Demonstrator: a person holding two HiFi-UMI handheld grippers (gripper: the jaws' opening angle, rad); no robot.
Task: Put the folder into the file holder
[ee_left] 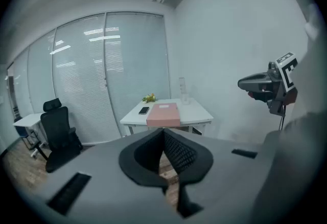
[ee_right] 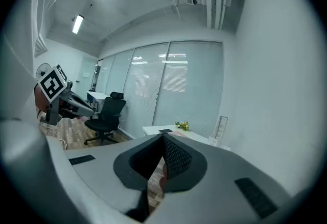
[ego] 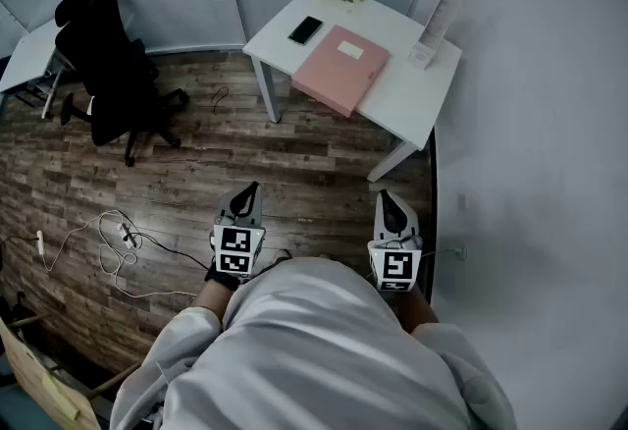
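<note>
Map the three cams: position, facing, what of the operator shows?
Head view: on the head, steeply down at wood floor and white rectangular table; shows pale-sleeved arms, left gripper, right gripper.
Left gripper view: on that gripper, facing the table and flat pink folder; own shut jaws, right gripper at right.
Right gripper view: on that gripper, facing the table; own shut jaws, left gripper at left.
Shared: all see the table, black office chair.

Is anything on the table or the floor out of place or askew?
The pink folder lies at the front of the white table, its near edge seemingly slightly past the table's edge. Loose cables sprawl on the wooden floor.
</note>
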